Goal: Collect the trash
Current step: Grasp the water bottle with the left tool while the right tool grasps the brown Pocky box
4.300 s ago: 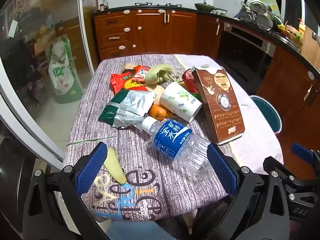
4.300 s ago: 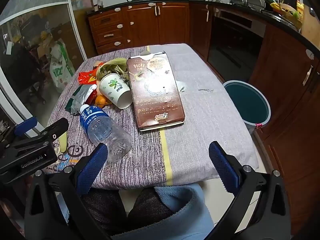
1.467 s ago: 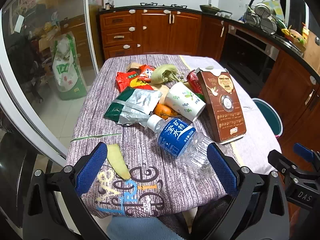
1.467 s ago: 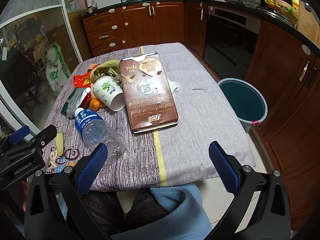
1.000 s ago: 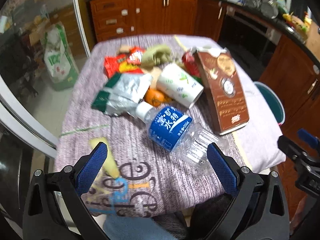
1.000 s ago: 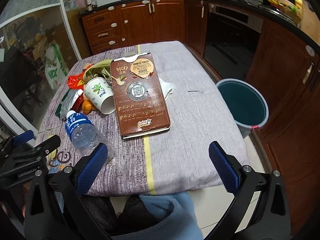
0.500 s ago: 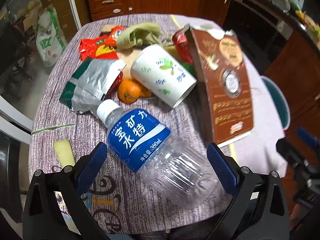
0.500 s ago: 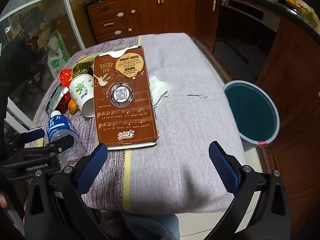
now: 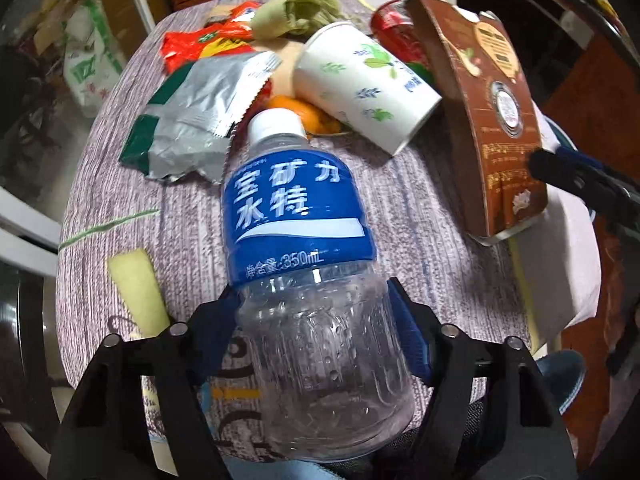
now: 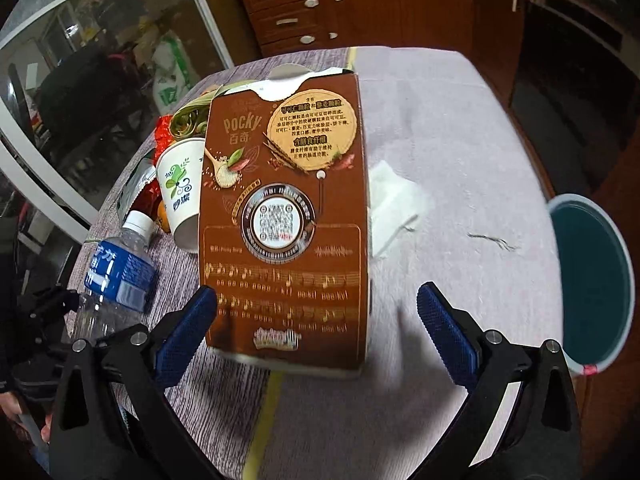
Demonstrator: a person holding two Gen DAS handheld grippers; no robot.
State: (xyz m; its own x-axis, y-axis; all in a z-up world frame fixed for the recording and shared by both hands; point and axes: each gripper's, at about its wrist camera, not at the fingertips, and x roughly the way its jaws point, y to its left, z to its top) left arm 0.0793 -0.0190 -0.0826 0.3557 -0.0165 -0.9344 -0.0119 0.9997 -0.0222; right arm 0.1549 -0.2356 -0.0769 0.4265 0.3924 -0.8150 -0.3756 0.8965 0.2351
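At the surface's near edge, the left tongs (image 9: 316,332) clamp the water bottle (image 9: 304,248)'s clear ribbed base. Right tongs (image 10: 316,332) hang released around the Pocky box (image 10: 284,216). Smooth, crushable plastic could squirt free if squeezed unevenly.

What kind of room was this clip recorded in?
Most likely a home kitchen: wooden cabinets with drawers line the back wall, a cloth-covered table holds food packaging, and a bin stands beside it.

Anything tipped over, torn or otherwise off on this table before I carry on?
Yes. The paper cup lies tipped on its side against the brown Pocky box, whose top flap is torn open. The water bottle also lies flat, its clear base between the left gripper fingers. No spilled liquid shows.
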